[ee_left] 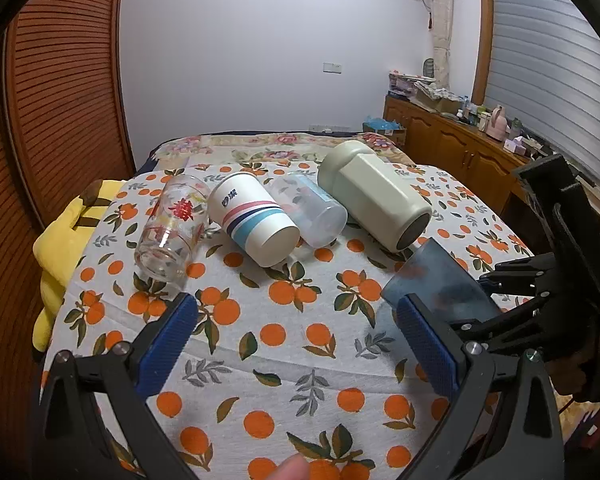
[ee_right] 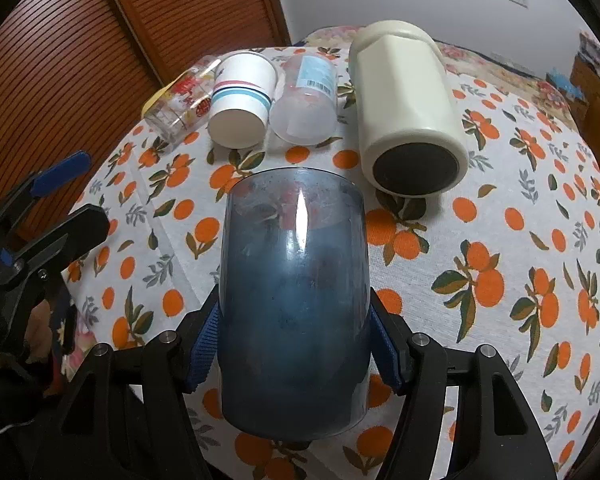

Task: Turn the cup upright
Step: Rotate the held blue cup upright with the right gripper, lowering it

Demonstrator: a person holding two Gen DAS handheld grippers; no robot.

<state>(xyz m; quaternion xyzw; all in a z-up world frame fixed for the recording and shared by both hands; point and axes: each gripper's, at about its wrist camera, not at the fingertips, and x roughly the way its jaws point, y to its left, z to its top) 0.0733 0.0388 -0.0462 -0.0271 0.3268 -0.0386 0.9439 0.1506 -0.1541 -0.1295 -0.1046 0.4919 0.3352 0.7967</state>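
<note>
Starting at the far left of the row, I see a clear glass tumbler [ee_left: 172,227] with red print lying on its side on the orange-patterned tablecloth [ee_left: 292,344]. Just to its right lies a striped paper cup [ee_left: 252,218], touching or nearly touching it, then a clear plastic cup [ee_left: 312,210] with a pale blue label, and farthest right a big cream flask [ee_left: 374,192], all tipped over with their bases toward me.

My left gripper [ee_left: 300,344] hovers over the near part of the cloth with its blue pads [ee_left: 168,344] spread wide and nothing between them.

To the right and near, my right gripper [ee_right: 296,344] is clamped on the blue translucent cup [ee_right: 296,280], one pad pressed against each side of it. The cup points away from me along the fingers, its far end toward the flask; from the left wrist view it looks tilted and lifted off the cloth, though I can't be sure it is fully clear.
</note>
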